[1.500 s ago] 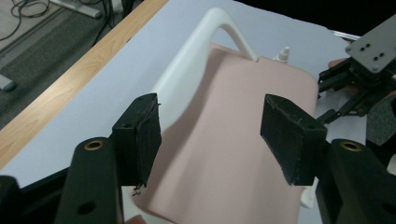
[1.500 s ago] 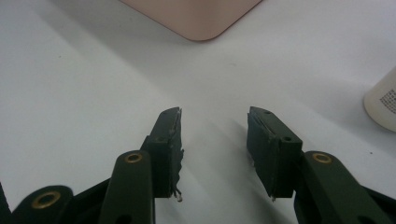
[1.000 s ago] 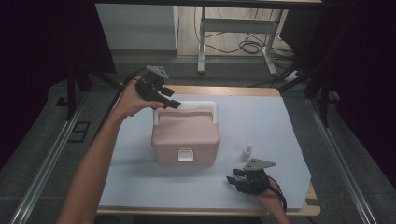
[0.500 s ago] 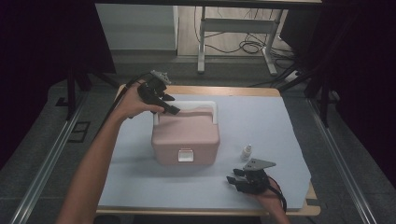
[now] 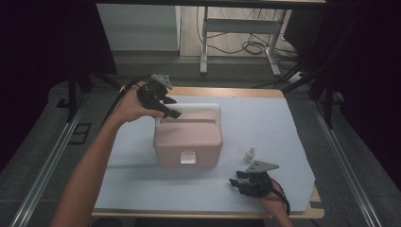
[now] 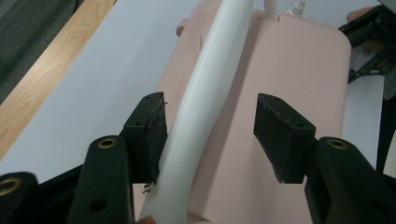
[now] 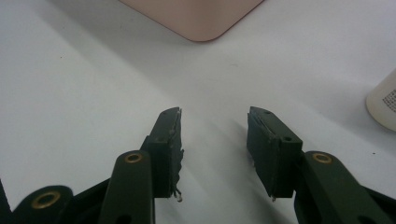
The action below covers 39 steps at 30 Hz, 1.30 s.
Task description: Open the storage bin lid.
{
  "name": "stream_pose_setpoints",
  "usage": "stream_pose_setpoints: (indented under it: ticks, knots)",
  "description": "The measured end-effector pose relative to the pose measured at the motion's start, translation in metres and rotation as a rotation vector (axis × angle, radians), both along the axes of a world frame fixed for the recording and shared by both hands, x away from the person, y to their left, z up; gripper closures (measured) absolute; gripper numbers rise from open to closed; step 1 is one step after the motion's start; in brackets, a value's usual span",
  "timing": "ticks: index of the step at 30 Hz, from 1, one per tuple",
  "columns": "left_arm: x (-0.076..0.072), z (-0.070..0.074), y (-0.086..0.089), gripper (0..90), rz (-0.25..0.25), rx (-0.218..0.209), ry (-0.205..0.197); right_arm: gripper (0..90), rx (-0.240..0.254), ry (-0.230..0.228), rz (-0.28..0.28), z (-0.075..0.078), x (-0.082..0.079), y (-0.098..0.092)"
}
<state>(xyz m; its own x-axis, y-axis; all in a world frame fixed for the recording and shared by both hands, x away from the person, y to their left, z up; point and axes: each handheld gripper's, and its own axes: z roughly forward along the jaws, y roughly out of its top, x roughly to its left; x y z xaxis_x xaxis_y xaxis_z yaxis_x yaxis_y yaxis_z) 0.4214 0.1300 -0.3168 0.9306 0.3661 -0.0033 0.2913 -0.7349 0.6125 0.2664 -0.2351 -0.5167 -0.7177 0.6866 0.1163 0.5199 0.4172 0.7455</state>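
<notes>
Up at the far left corner of the pink box (image 5: 188, 142), the left tongs (image 5: 166, 108) hover with their jaws apart around the box's white handle (image 6: 205, 98); the handle runs between them, touching or nearly touching the left jaw (contact with the other one is plainly lacking, a wide gap shows there). Nothing is clamped. Down near the front edge of the surface (image 5: 283, 123), the right tongs (image 7: 212, 140) rest low on the pale sheet, jaws apart and holding nothing. A corner of the pink box lies ahead of them, and a small white bottle (image 5: 249, 153) stands just beyond them, between the right tongs and the box.
</notes>
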Motion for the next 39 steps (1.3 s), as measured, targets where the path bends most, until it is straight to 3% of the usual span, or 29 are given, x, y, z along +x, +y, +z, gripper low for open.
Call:
stream_pose_setpoints:
  ticks: [4, 8, 14, 21, 32, 36, 39]
  knots:
    - [-0.009, 0.002, 0.001, 47.9, -0.013, 0.002, 0.005, 54.3, 0.001, 0.001, 0.001, 0.0, 0.0, 0.0]
    - [-0.016, -0.002, -0.001, 50.4, -0.017, 0.056, 0.009, 54.0, -0.002, -0.001, -0.001, 0.0, 0.0, 0.001]
    - [-0.019, -0.002, -0.001, 56.5, -0.017, 0.075, 0.0, 53.9, 0.0, 0.001, -0.001, 0.0, 0.0, 0.001]
    - [-0.021, 0.003, -0.005, 71.3, -0.024, 0.14, -0.007, 53.9, -0.001, -0.002, -0.001, 0.0, 0.001, 0.0]
    - [-0.021, 0.007, -0.014, 76.9, -0.073, 0.223, -0.032, 53.9, 0.001, -0.005, -0.004, -0.001, 0.001, -0.001]
    - [-0.019, 0.009, -0.014, 77.8, -0.093, 0.213, -0.032, 53.8, 0.0, -0.004, -0.005, -0.001, 0.001, -0.001]
    - [-0.017, 0.013, -0.01, 78.1, -0.098, 0.181, -0.026, 53.8, -0.001, -0.006, -0.005, -0.001, 0.001, -0.001]
